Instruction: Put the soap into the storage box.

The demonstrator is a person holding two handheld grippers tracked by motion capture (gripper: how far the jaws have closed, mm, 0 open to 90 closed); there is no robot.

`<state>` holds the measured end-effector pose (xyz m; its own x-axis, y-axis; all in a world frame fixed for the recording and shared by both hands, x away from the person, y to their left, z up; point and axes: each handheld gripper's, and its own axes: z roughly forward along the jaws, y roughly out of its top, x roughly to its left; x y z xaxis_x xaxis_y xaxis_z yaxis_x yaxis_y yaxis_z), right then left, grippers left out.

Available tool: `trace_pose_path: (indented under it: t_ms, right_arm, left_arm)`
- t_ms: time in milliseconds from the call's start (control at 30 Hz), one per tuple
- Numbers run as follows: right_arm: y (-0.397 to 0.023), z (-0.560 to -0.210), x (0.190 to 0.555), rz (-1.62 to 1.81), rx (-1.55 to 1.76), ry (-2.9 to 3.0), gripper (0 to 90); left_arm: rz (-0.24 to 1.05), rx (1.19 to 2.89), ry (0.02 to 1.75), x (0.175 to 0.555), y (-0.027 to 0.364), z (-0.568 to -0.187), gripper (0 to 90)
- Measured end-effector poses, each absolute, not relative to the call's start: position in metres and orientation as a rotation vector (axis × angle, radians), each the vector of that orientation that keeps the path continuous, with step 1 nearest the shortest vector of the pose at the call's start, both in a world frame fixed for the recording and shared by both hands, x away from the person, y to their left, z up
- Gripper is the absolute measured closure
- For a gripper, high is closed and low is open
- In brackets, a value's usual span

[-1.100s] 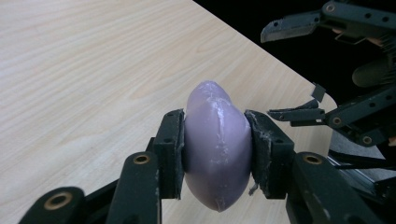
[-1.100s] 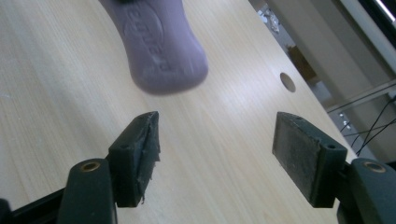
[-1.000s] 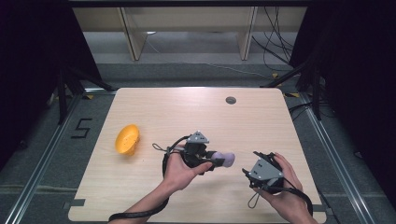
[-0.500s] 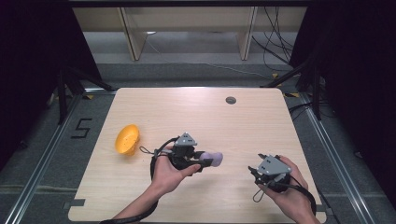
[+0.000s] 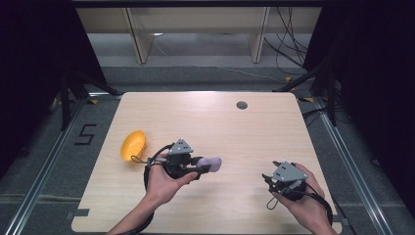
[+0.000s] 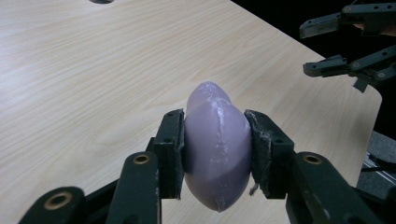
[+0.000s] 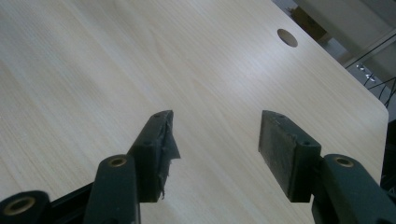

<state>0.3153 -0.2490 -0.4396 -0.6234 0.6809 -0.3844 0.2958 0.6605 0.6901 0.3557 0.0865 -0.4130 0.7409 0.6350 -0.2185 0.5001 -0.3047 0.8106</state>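
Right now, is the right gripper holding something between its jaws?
No, in the right gripper view the right gripper stands open, with only the bare wooden table showing in the gap between its jaws.

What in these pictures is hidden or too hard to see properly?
- High view: the purple object is small, its near end covered by the left gripper.
- Left gripper view: the fingers cover the object's flanks, and the bottom edge cuts off its underside.
- High view: the orange object is too small to identify.
- High view: the right gripper is partly covered by its grey plate.
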Motion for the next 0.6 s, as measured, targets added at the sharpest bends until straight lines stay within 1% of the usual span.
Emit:
trace_pose_path:
  t_ms: [100, 467, 600]
  right_arm:
    - [-0.249, -0.439, 0.315, 0.776, 0.753, 2.23, 45.4]
    - [-0.252, -0.441, 0.317, 0.774, 0.752, 2.234, 44.4]
    - [-0.252, -0.442, 0.317, 0.769, 0.764, 2.239, 44.0]
  left_arm:
    - [0.201, 1.988, 0.87, 0.356, 0.094, -0.413, 59.1]
    - [0.206, 1.962, 0.908, 0.356, 0.111, -0.415, 59.1]
    - [0.226, 1.96, 0.917, 0.356, 0.117, -0.415, 59.1]
